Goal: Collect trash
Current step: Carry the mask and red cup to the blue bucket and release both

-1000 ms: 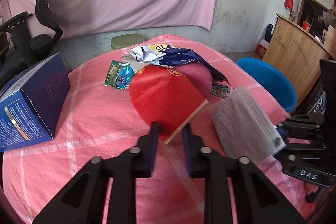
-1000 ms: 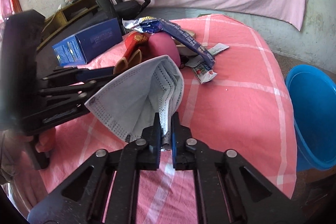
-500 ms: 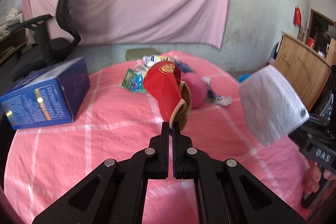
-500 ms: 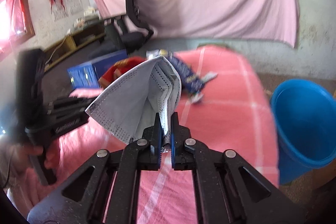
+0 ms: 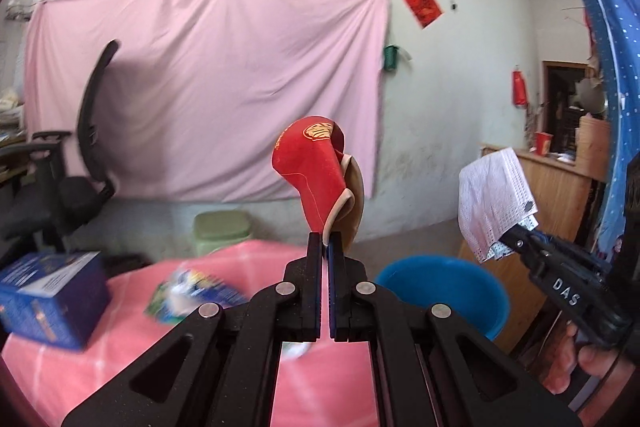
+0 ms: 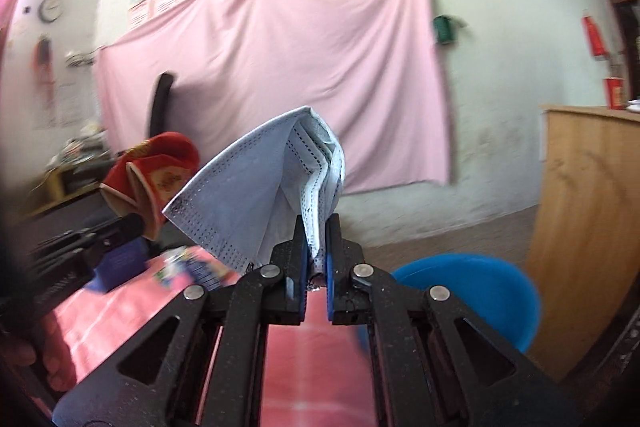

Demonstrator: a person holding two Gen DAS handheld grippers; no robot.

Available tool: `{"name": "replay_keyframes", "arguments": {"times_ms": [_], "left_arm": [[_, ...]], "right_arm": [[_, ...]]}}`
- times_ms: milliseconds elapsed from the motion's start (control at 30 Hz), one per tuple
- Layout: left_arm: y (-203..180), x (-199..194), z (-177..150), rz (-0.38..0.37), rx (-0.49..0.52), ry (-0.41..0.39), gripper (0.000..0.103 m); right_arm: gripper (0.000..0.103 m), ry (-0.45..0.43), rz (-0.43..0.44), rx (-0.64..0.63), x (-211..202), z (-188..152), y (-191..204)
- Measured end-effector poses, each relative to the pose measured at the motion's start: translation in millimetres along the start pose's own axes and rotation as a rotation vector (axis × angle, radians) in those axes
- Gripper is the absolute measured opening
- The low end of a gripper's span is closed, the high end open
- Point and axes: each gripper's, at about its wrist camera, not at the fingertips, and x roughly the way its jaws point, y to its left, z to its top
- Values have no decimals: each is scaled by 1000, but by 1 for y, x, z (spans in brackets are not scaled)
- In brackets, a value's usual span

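- The left gripper (image 5: 325, 247) has its black fingers (image 5: 314, 259) pressed onto the lower edge of a crushed red paper cup (image 5: 314, 171); the cup stands up above the tips, clear of the worktop (image 5: 100, 367).
- The cup is glossy red card with a gold emblem near its top, flattened into a bent wedge, and its tan inside shows along the curled rim.
- The right gripper (image 6: 316, 247) pinches a pale blue face mask (image 6: 264, 183) between its fingers (image 6: 300, 247), which have blue pads on the inner faces.
- The mask is soft pleated fabric with dotted stitch lines along its borders; it is folded into a peaked tent shape rising from the tips.
- In the left wrist view the mask (image 5: 494, 203) looks white and finely textured, hanging at the right gripper's tip (image 5: 516, 243), above and just right of the blue bin (image 5: 444, 291).
- The bin is smooth round plastic and stands on the floor beside the worktop, in front of a wooden cabinet (image 6: 588, 207).
- The worktop wears a pink cloth with pale checked lines; a blue cardboard box (image 5: 52, 299) and a crumpled blue and green wrapper (image 5: 192, 291), both blurred, lie on it.
- A creased pink sheet (image 5: 200, 87) hangs on the wall behind.
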Motion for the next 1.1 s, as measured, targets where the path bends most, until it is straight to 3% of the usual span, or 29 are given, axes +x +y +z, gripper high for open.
{"name": "replay_keyframes", "arguments": {"times_ms": [100, 200, 433, 633, 833, 1100], "left_arm": [[-18, 18, 9, -46, 11, -5, 1], [-34, 45, 12, -102, -3, 38, 1], [-65, 122, -4, -190, -16, 260, 1], [-89, 163, -29, -212, 13, 449, 1], [-93, 189, -48, -209, 8, 578, 1], [-88, 200, -54, -222, -51, 635, 2]], "right_arm": [[30, -27, -81, 8, 1, 4, -23], [31, -24, -141, 22, 4, 4, -47], [31, 130, -234, 74, 31, -19, -92], [35, 293, -255, 156, 56, -47, -120], [39, 409, -250, 259, 74, -66, -143], [57, 459, -265, 322, 76, -75, -162]]}}
